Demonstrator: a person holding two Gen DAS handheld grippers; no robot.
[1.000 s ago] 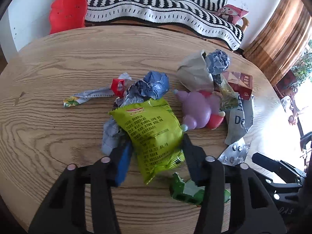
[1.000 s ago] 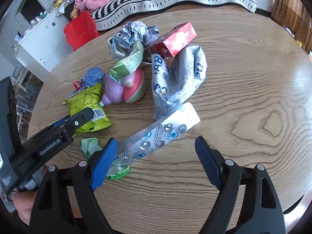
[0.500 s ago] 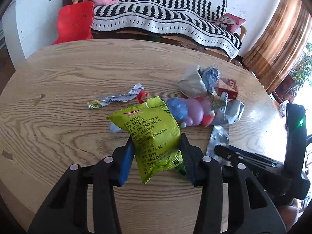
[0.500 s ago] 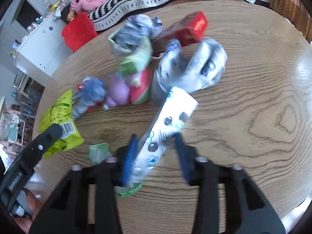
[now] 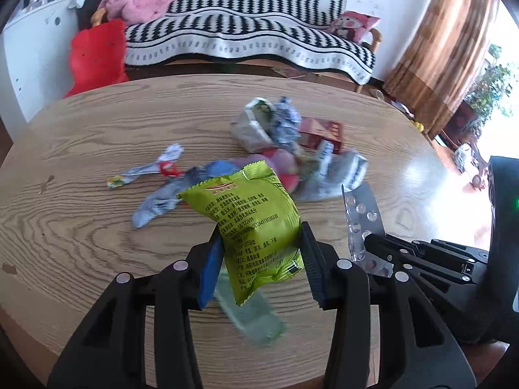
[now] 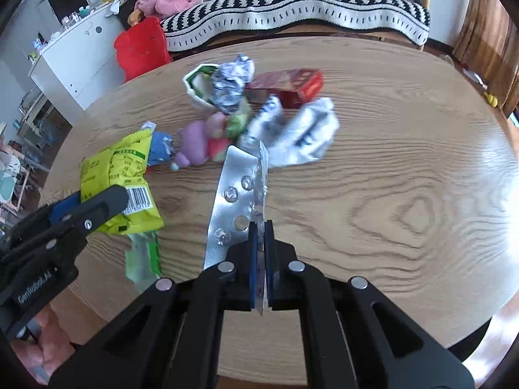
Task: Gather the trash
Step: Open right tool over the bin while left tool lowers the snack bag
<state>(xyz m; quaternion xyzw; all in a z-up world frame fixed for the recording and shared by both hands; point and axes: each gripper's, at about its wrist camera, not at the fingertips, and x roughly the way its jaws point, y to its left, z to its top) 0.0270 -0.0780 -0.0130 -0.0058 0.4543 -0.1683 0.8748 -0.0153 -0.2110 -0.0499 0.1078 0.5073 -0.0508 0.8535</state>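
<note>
My left gripper (image 5: pixel 261 243) is shut on a green snack bag (image 5: pixel 251 217) and holds it above the wooden table (image 5: pixel 81 227); the bag also shows in the right wrist view (image 6: pixel 116 175). My right gripper (image 6: pixel 261 230) is shut on a silver pill blister pack (image 6: pixel 238 201), lifted off the table; the pack also shows in the left wrist view (image 5: pixel 361 217). A pile of trash lies at the table's middle: a crumpled foil ball (image 6: pixel 232 82), a red carton (image 6: pixel 292 86), a silver pouch (image 6: pixel 301 136), a purple toy (image 6: pixel 194 142).
A small pale green wrapper (image 6: pixel 142 256) lies near the table's front edge. A thin striped wrapper (image 5: pixel 142 170) lies left of the pile. Behind the table stand a striped sofa (image 5: pixel 243 32), a red bag (image 5: pixel 97 55) and a white cabinet (image 6: pixel 71 55).
My right gripper has closed on the blister pack and lifted it. My left gripper has raised the green snack bag higher off the table and drawn back.
</note>
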